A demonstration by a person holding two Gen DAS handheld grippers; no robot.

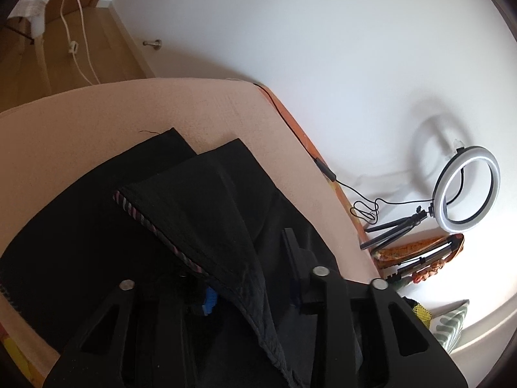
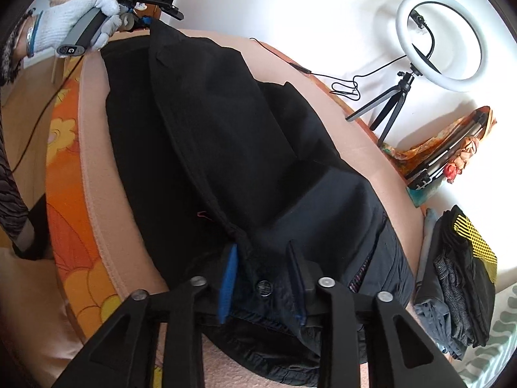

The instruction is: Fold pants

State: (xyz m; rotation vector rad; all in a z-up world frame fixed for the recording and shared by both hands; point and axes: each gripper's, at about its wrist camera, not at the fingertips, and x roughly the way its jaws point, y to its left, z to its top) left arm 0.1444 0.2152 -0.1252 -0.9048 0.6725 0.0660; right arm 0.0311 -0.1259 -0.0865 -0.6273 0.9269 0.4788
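- Left wrist view: left gripper with fingers a little apart, a fold of the black pants draped between them and over the near finger; blue pad peeking out beneath the cloth. Whether the pads press on the cloth: cannot tell.
- Pants spread over a peach blanket on a table; striped waistband lining turned up along the lifted fold.
- Long axis of the pants running away from the camera toward the far edge of the blanket, both leg ends lying there side by side.
- Beyond the table: white wall, ring light on a small tripod, wooden floor with white cables.
- Right wrist view: right gripper with fingers clearly apart, straddling the buttoned waist; metal button between them, cloth bunched against the blue pad. Firm pinch or not: cannot tell.
- Pants stretched lengthwise from this waist end toward the far left, where a gloved hand holds the other gripper at the raised far end.
- Orange patterned cloth under the blanket; folded dark clothes just beside the table on the right.
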